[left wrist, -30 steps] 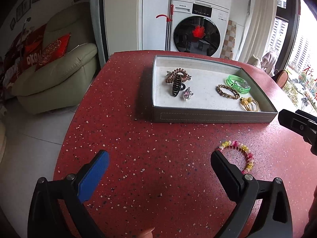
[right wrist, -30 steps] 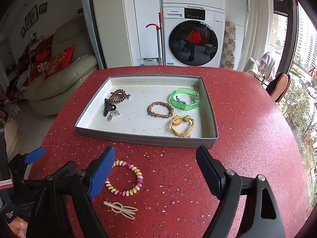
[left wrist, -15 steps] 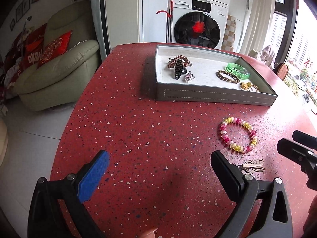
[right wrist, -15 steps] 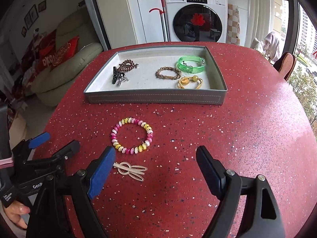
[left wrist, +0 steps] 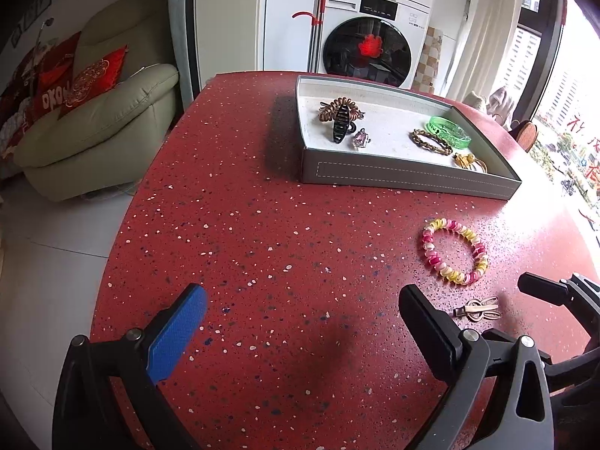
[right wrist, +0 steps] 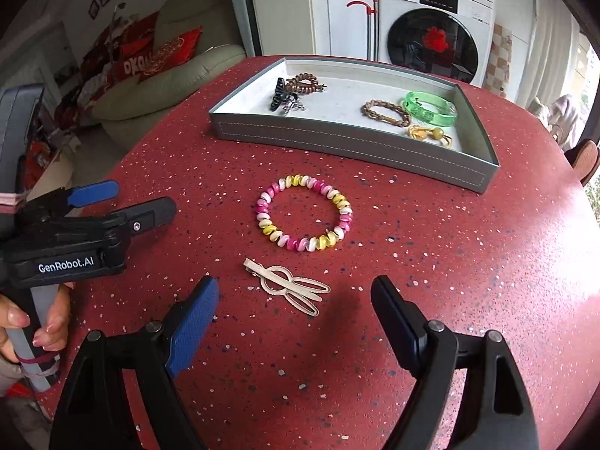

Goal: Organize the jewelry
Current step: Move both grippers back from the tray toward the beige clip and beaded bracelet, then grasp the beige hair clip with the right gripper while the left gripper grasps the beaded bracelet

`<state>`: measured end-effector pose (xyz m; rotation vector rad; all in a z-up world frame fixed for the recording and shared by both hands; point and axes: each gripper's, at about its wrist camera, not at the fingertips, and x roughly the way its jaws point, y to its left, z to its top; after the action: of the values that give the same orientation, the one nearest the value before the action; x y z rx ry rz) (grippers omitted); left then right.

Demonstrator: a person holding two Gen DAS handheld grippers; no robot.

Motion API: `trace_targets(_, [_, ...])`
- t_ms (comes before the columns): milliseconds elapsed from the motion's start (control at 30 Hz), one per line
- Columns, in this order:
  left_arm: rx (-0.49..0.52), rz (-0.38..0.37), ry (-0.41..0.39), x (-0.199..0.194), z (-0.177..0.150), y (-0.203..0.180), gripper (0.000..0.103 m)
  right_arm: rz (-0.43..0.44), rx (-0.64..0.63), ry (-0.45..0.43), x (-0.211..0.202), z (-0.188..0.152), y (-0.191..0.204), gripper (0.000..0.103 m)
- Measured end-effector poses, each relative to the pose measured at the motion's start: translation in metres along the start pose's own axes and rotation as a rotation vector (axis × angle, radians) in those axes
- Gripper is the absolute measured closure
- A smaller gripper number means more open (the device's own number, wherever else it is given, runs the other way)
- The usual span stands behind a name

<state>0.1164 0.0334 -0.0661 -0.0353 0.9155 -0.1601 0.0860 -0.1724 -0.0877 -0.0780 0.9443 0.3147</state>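
Jaws: left gripper (left wrist: 302, 305) and right gripper (right wrist: 294, 300) wide apart, holding nothing.
Tray (right wrist: 337, 142): green bangle (right wrist: 431, 108), brown bracelet (right wrist: 384, 112), black clip (right wrist: 276, 94).

Left gripper (left wrist: 302, 309) low over red speckled table (left wrist: 243, 232), jaws wide apart, nothing between. Pink-and-yellow spiral bracelet (left wrist: 454, 250) right of centre; pale metal hair clip (left wrist: 478, 309) just below it. Right gripper (left wrist: 555, 292) enters at right edge. Grey tray (left wrist: 405, 178) beyond holds black claw clip (left wrist: 342, 127), green bangle (left wrist: 449, 131), brown braided bracelet (left wrist: 431, 141)
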Motion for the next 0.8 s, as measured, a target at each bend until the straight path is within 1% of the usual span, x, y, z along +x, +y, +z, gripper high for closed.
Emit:
trace_targets(33, [-0.002, 0.0, 0.0, 0.0, 0.002, 0.003, 0.0, 0.0, -0.03, 0.003, 0.003, 0.001, 0.003, 0.018])
trace_targets(100, [-0.006, 0.0, 0.002, 0.0, 0.005, 0.009, 0.0, 0.002, -0.082, 0.011, 0.007, 0.003, 0.009, 0.027])
trace_targets(167, [-0.017, 0.003, 0.006, 0.001, 0.007, 0.014, 0.0, 0.009, -0.127, 0.015, 0.011, 0.004, 0.014, 0.031])
trace_targets(267, [-0.027, 0.0, 0.015, 0.004, 0.009, 0.018, 0.0, -0.001, -0.192, 0.023, 0.015, 0.005, 0.021, 0.044])
trace_targets(367, [-0.018, -0.002, 0.021, 0.006, 0.01, 0.016, 0.0, 0.007, -0.228, 0.023, 0.015, 0.005, 0.025, 0.052])
trace_targets(433, [-0.005, -0.005, 0.021, 0.007, 0.011, 0.014, 0.0, 0.022, -0.235, 0.026, 0.014, 0.004, 0.027, 0.062])
trace_targets(467, [0.002, -0.008, 0.02, 0.007, 0.012, 0.011, 0.0, 0.031, -0.236, 0.028, 0.013, 0.003, 0.028, 0.071])
trace_targets(533, [0.017, -0.016, 0.018, 0.007, 0.014, 0.006, 0.0, 0.033, -0.235, 0.028, 0.012, 0.003, 0.028, 0.078])
trace_targets(567, [0.026, -0.021, 0.016, 0.007, 0.015, 0.003, 0.0, 0.044, -0.228, 0.029, 0.012, 0.002, 0.029, 0.094])
trace_targets(733, [0.066, -0.042, 0.009, 0.007, 0.022, -0.013, 0.0, 0.044, -0.172, 0.017, 0.007, -0.003, 0.021, 0.094])
trace_targets(800, [0.078, -0.057, 0.024, 0.01, 0.024, -0.02, 0.0, 0.045, -0.13, 0.007, 0.002, -0.004, 0.015, 0.094])
